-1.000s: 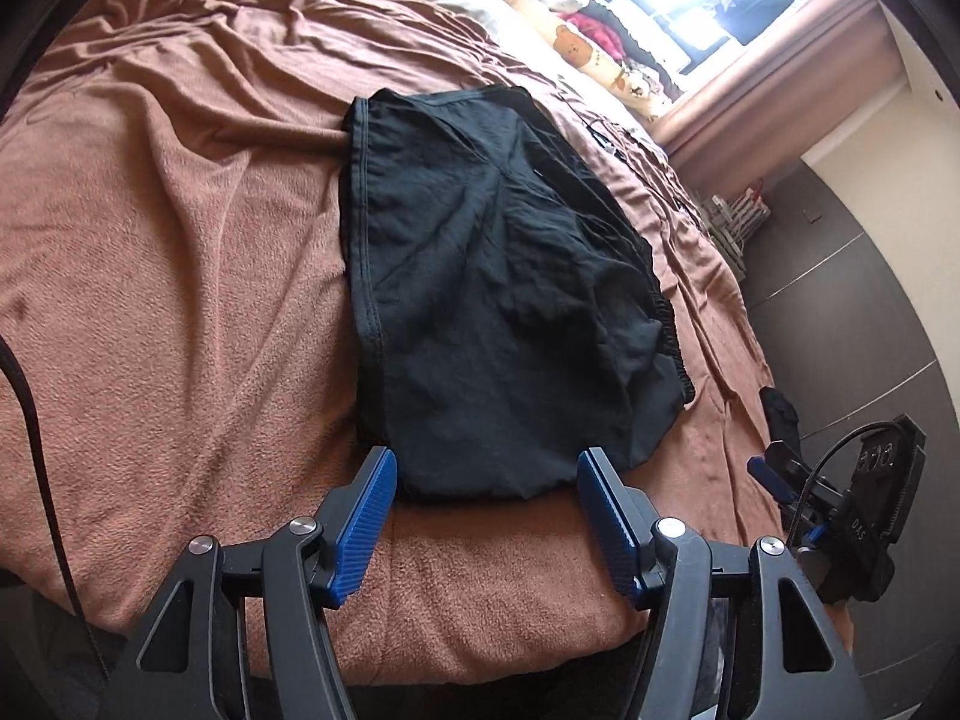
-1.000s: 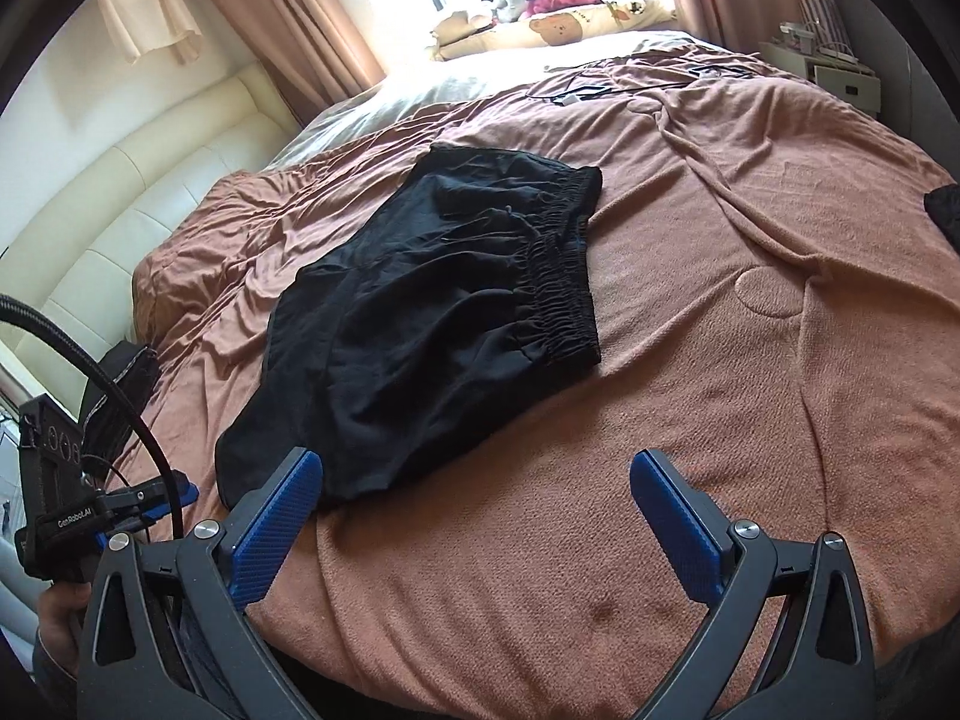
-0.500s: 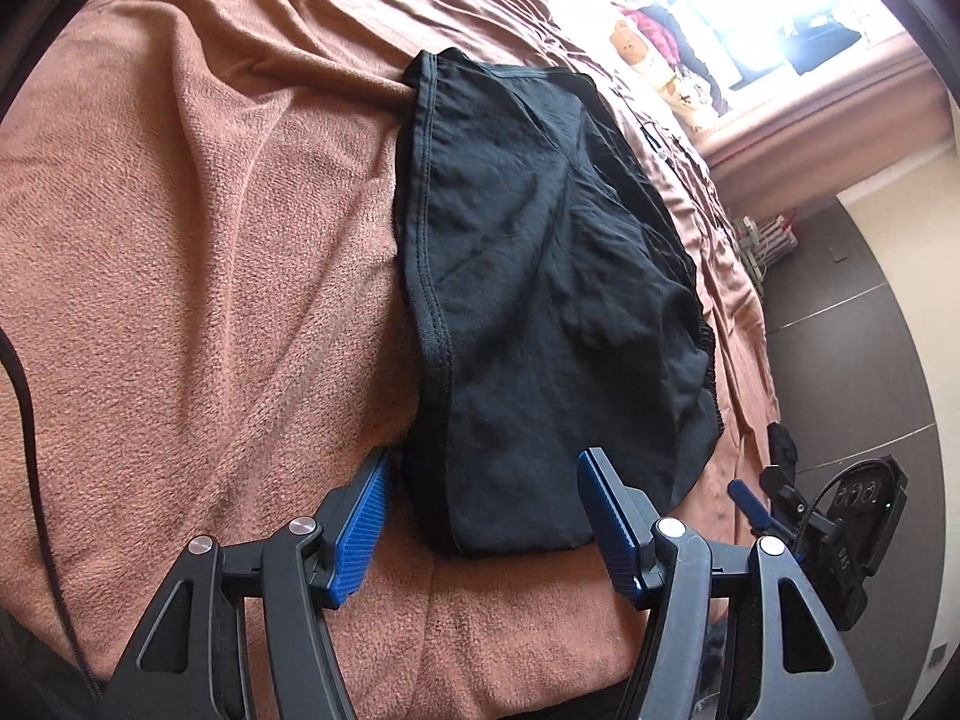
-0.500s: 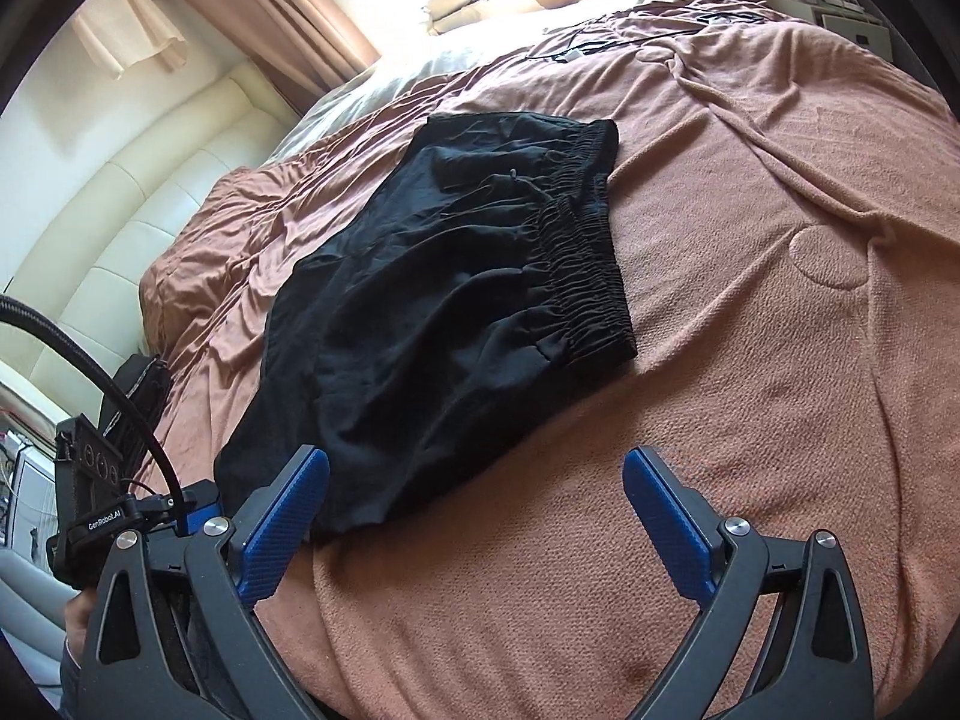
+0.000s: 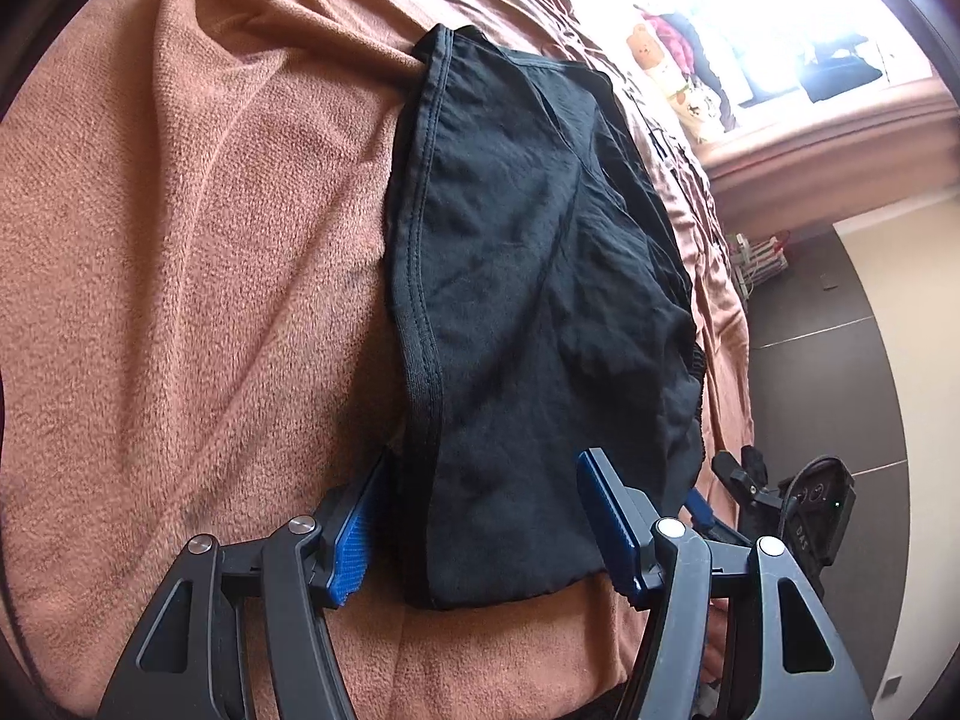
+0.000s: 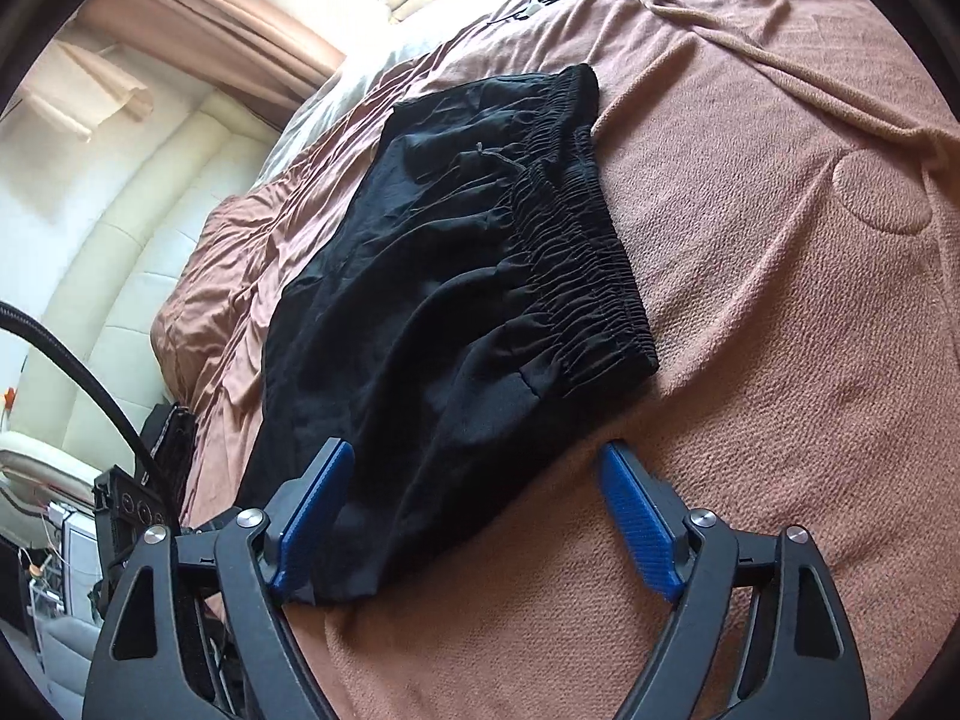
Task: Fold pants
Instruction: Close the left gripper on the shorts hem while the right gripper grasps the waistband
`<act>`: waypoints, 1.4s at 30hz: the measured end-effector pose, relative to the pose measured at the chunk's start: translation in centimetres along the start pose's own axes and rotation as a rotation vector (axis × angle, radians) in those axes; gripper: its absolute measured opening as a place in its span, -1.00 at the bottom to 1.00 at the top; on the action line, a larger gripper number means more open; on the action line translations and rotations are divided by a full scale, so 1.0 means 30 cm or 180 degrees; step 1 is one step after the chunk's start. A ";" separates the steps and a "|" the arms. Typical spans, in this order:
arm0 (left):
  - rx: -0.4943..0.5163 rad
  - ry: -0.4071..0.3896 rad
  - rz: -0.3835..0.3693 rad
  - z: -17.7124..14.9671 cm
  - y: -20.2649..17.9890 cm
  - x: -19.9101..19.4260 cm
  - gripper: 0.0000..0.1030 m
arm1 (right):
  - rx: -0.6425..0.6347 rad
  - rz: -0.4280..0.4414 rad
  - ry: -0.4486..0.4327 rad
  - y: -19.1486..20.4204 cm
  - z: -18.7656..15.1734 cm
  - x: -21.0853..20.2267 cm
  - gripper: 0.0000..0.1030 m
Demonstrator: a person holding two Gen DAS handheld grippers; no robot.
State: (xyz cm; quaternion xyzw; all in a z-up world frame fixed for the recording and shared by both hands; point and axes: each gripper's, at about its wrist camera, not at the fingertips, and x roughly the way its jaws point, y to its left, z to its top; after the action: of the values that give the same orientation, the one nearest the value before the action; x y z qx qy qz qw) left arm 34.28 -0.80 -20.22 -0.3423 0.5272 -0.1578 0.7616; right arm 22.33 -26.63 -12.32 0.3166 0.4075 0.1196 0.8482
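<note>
Black shorts (image 5: 540, 276) lie folded in half on a brown blanket (image 5: 180, 240), hem edge to the left in the left wrist view. In the right wrist view the shorts (image 6: 444, 300) show their gathered elastic waistband (image 6: 576, 240) on the right. My left gripper (image 5: 480, 510) is open, its blue pads either side of the near hem corner, low over the cloth. My right gripper (image 6: 474, 498) is open, straddling the near edge of the shorts just short of the waistband corner.
The blanket (image 6: 780, 300) covers a wide bed. A cream padded headboard (image 6: 120, 228) stands at left. Curtains (image 6: 210, 30) and a bright window sill with plush toys (image 5: 672, 72) lie beyond. Dark floor (image 5: 840, 390) lies past the bed's right edge.
Both grippers have moved forward and down onto the near edge of the shorts. The right gripper's jaws have narrowed somewhat. The shorts have not moved.
</note>
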 end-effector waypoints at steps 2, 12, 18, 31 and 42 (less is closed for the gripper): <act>-0.0032 0.0043 -0.0031 -0.025 -0.006 -0.002 0.25 | 0.0060 0.0035 0.0024 -0.004 0.007 0.014 0.50; -0.0136 0.0129 -0.0006 -0.104 0.006 -0.030 -0.84 | 0.0186 0.0176 0.0110 -0.026 0.001 0.070 -0.60; -0.0133 0.0005 -0.0132 -0.086 -0.008 -0.106 -0.92 | 0.0142 0.0245 -0.0083 -0.026 0.000 0.002 -0.87; 0.0054 -0.0195 -0.0396 0.051 -0.130 -0.205 -0.93 | 0.0047 0.0379 -0.0330 0.010 0.031 -0.078 -0.92; 0.0132 -0.0279 -0.0466 0.273 -0.252 -0.190 -0.93 | -0.0091 0.0384 -0.0480 0.089 0.153 -0.087 -0.92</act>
State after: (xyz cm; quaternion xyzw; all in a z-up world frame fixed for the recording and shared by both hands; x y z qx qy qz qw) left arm 40.40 0.11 -9.33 -0.3706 0.4635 -0.2088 0.7773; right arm 24.33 -27.79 -6.88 0.3365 0.3209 0.1520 0.8722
